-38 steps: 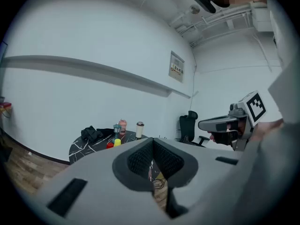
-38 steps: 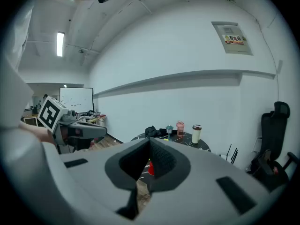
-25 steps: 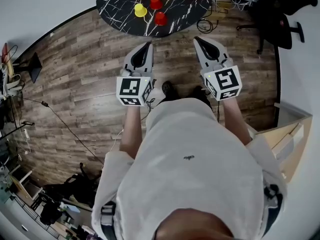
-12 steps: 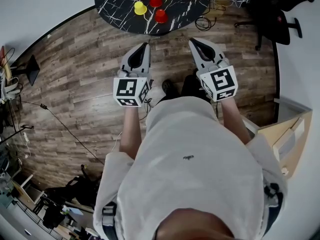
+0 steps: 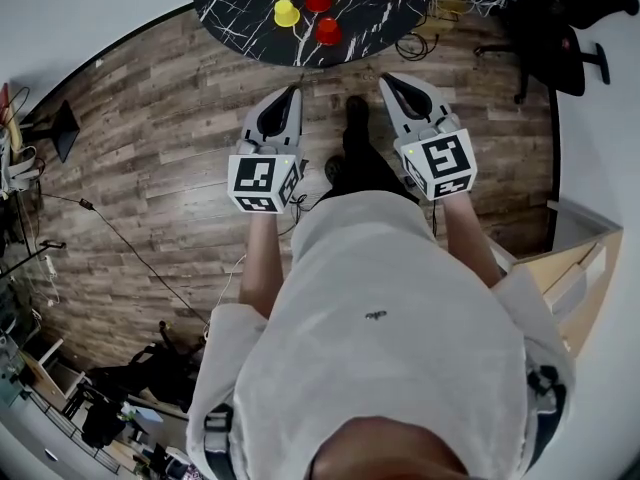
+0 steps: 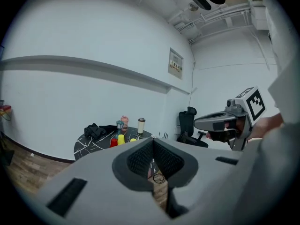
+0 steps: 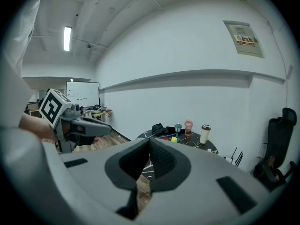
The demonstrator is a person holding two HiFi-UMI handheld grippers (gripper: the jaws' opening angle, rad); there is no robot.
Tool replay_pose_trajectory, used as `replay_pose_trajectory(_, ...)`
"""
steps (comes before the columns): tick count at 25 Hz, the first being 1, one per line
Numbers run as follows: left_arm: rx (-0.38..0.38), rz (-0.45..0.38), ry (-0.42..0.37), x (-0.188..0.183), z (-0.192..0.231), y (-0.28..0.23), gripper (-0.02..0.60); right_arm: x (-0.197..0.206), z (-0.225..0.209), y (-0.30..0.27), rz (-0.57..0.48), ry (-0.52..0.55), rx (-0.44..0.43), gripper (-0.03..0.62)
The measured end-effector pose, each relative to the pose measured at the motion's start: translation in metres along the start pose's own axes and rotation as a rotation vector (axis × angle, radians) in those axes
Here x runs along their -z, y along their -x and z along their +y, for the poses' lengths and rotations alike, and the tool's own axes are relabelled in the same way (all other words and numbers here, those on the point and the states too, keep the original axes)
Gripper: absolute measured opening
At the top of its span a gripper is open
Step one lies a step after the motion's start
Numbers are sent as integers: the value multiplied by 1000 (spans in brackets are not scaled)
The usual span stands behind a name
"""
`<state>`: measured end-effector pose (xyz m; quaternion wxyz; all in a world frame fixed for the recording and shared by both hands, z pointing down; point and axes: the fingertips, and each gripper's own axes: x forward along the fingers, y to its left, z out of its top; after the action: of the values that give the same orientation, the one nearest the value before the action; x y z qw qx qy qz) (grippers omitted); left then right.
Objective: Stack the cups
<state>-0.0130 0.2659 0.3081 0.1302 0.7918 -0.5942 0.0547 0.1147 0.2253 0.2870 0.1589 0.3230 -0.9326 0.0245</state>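
The person holds both grippers out in front of the body, side by side and well apart, both pointing toward the worktop (image 5: 240, 13). The left gripper (image 5: 297, 90) has its fingers (image 6: 140, 159) pressed together with nothing between them. The right gripper (image 5: 384, 78) is the same: its fingers (image 7: 164, 161) are closed on nothing. Between the two grippers one shoe (image 5: 356, 116) stands on the wooden floor (image 5: 150, 148).

Both gripper tips are short of the round near edge of the worktop, with only a narrow strip of bare floor between. To the left the floor is wide and free up to the wall. To the right, cables (image 5: 410, 46) lie near the worktop edge, and an office chair (image 5: 560, 38) stands farther.

On the dark marbled worktop three red cups (image 5: 327, 31) and two yellow cups (image 5: 287, 13) stand singly in a loose group, none stacked. The nearest red one is close to the near edge.
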Motion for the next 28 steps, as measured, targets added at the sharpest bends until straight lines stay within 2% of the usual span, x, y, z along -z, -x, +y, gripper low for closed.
replay_pose_trajectory(6, -35, 28, -65, -5, 13, -16, 5, -3, -12, -24, 1, -12, -24, 17)
replay_pose_trajectory(12, -47, 37, -76, -11, 28, -38, 6, -6, -23, -54, 13, -16, -66, 32)
replay_pose_trajectory(14, -52, 46, -85, -13, 33, -48, 10, -7, -28, -66, 23, -12, -83, 59)
replay_pose_trajectory(16, -45, 54, -93, -16, 37, -56, 52, -9, -33, -77, 35, -1, -95, 75)
replay_pose_trajectory(20, -39, 53, -101, -22, 49, -70, 80, -14, -41, -102, 52, 16, -127, 102)
replay_pose_trajectory(28, -96, 70, -100, -39, 79, -104, 84, -19, -62, -154, 101, 84, -215, 167)
